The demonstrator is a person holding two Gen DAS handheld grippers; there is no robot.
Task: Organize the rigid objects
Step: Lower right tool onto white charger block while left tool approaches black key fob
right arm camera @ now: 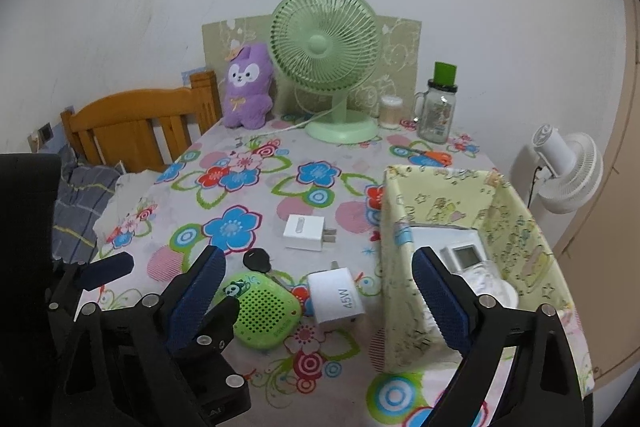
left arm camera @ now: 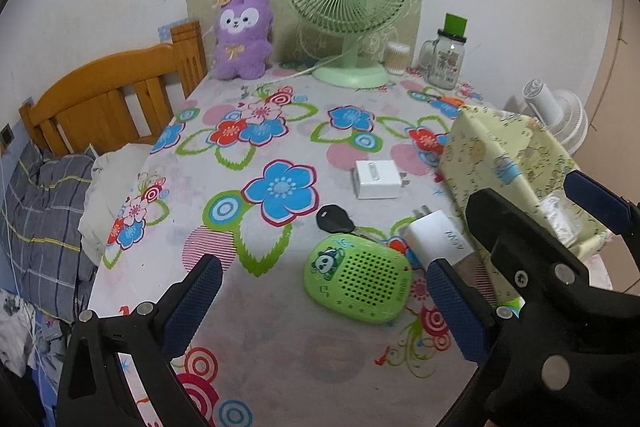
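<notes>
partly done, by the look of it. already inside the yellow fabric storage box [right arm camera: 516, 223]: a white device with a small screen [right arm camera: 464, 255], lying on other white items too hidden to name. nothing else in there to make out.

still out on the floral tablecloth [left arm camera: 280, 347], 4 loose things: green panda speaker [left arm camera: 358, 278] just ahead of the left gripper [left arm camera: 324, 303], between its fingers' line of sight; black key [left arm camera: 334, 219] touching the speaker's far edge; 45w white charger [right arm camera: 336, 297] just beside the speaker, toward the box; second white plug adapter [left arm camera: 378, 179] farther ahead, well apart.

left gripper spread wide, holding nothing. right gripper [right arm camera: 316, 303] likewise wide apart and empty, 1 finger in front of the box's near wall.

probably the speaker or 45w charger next.
</notes>
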